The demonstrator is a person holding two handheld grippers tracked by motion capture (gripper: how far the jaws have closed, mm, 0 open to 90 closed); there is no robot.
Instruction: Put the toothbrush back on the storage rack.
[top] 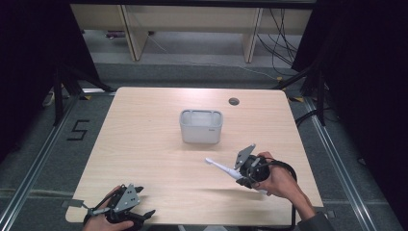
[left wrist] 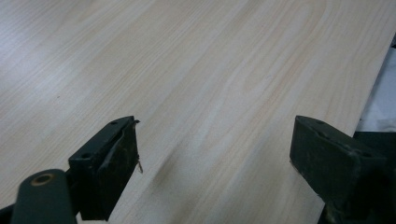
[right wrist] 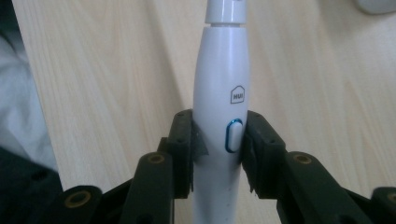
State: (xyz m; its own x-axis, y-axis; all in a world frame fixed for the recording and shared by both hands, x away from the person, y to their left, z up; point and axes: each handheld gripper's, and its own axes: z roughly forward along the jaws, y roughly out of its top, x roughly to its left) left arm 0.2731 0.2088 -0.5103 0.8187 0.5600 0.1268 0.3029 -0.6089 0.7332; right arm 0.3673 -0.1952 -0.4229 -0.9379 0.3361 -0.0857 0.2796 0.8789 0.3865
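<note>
We've got the electric toothbrush (right wrist: 219, 116) picked up: the right tongs (right wrist: 217, 149) are clamped on its white handle, one pad each side of the blue-ringed button, and in the high view it hangs just above the table (top: 144, 144), head pointing toward the white bin (top: 201, 127). By our reckoning the grab is done and the drop into that bin is left. The left tongs (left wrist: 215, 158) stand wide and empty over bare wood at the near edge.
</note>
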